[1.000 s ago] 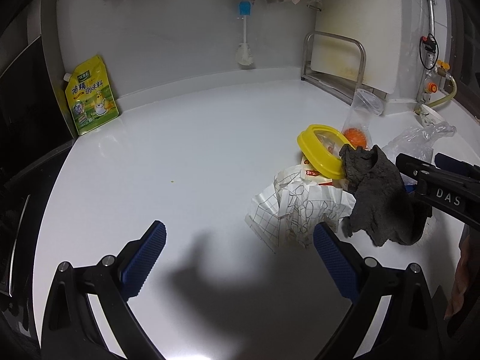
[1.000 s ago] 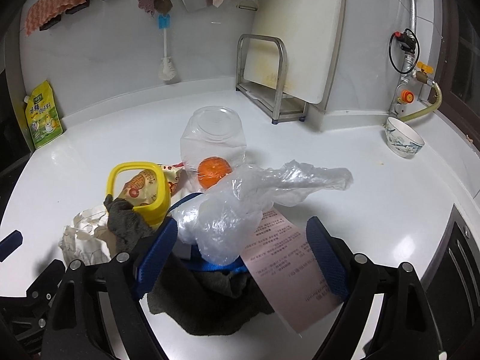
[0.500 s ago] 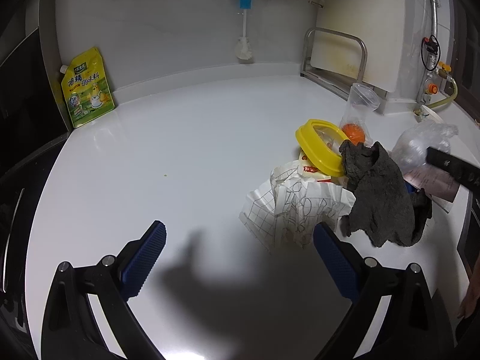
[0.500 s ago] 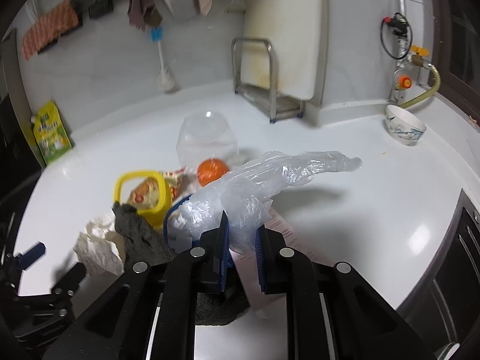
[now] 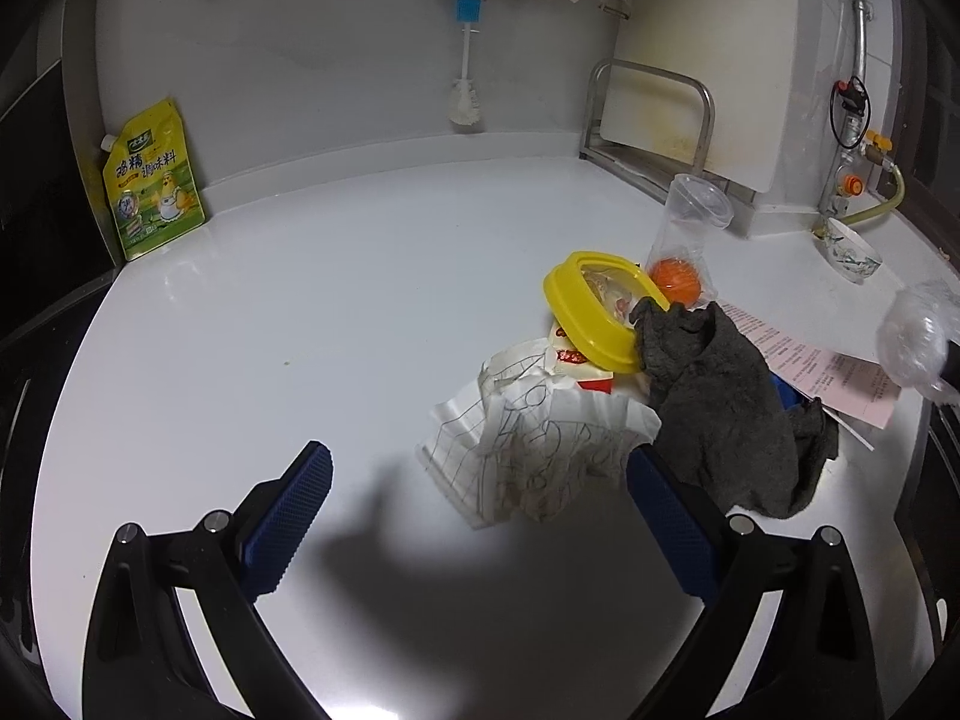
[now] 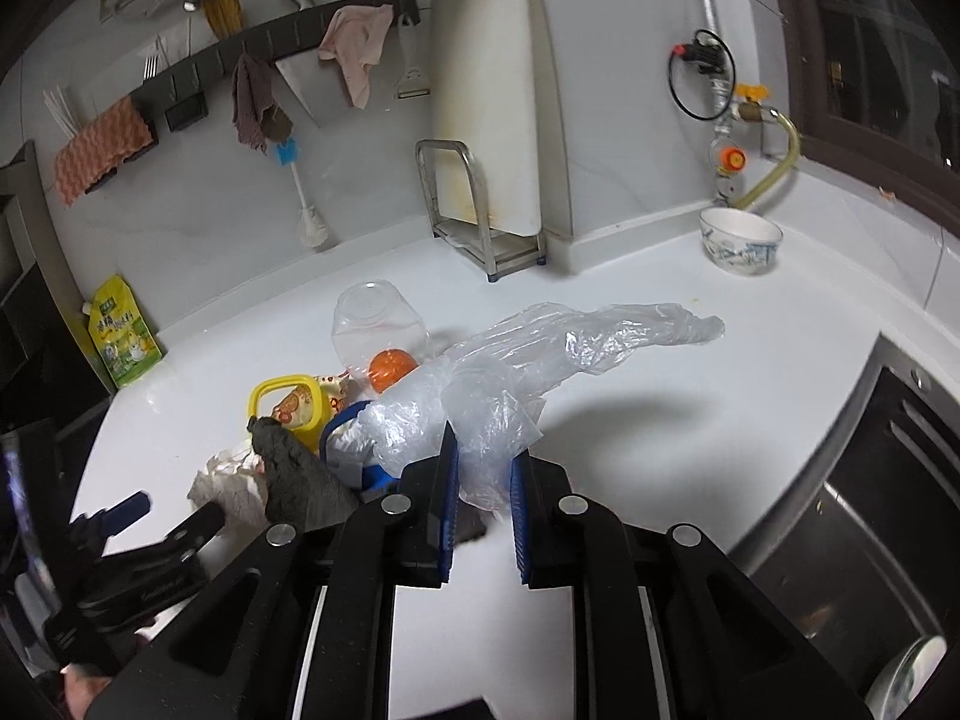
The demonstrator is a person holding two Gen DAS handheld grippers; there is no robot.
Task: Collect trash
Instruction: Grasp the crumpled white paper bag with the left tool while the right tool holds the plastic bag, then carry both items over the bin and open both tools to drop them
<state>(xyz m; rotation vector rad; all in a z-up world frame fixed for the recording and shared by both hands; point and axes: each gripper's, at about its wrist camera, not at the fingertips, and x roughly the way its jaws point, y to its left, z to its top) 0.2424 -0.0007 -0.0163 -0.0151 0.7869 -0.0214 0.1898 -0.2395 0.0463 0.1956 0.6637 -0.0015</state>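
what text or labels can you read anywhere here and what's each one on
"鸡精调味料": large characters on the yellow seasoning pouch leaning against the back wall.
Small print on that pouch: too small to read.
Pink printed sheet beside the grey rag: lines of print, too small to read.
Red label on the snack wrapper under the yellow lid: blurred, unreadable.
Crumpled white paper: line drawings only, no words legible.

Reading large Chinese characters 鸡精调味料 on yellow pouch (image 5: 153, 180), leaning against wall at back left of bench (image 5: 300, 312). Seeing rows of fine print on pink paper sheet (image 5: 822, 369), too small to read. Red-and-white wrapper (image 5: 573, 357) under yellow lid showing red characters, illegible.
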